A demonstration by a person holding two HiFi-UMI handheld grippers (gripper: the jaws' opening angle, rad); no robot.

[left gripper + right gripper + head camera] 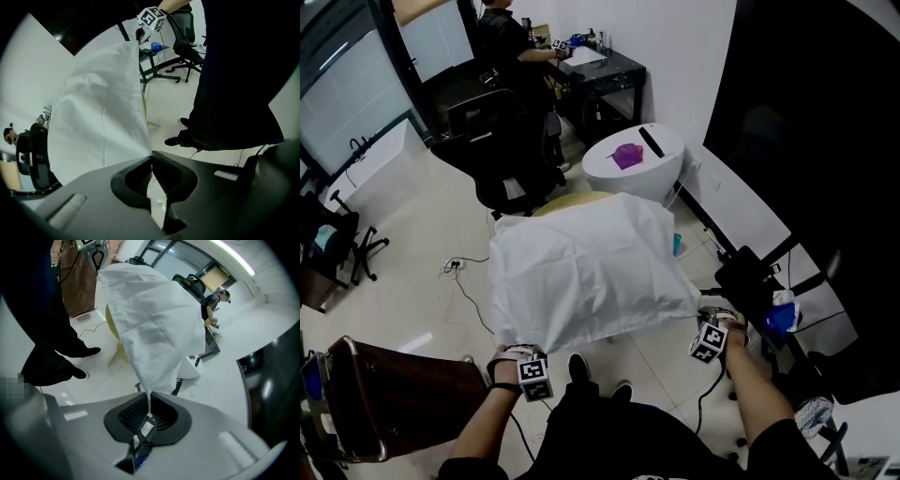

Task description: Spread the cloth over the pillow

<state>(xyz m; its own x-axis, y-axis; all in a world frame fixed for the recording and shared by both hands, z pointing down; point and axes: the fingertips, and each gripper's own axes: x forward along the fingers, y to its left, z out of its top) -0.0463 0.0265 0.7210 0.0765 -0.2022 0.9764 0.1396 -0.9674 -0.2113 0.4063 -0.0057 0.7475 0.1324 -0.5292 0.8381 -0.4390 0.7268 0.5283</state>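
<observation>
Pillow presumably hidden entirely under the white cloth (591, 272)

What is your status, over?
Left gripper, right gripper: both shut on corners of white fabric cloth. Cloth spread out between them, yellowish edge showing behind. Nothing blocking.

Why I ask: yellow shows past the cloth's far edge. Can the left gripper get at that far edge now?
Probably not. The left gripper is shut on the cloth's near corner, and the far edge lies beyond the whole draped bulk. It would need to let go first.
</observation>
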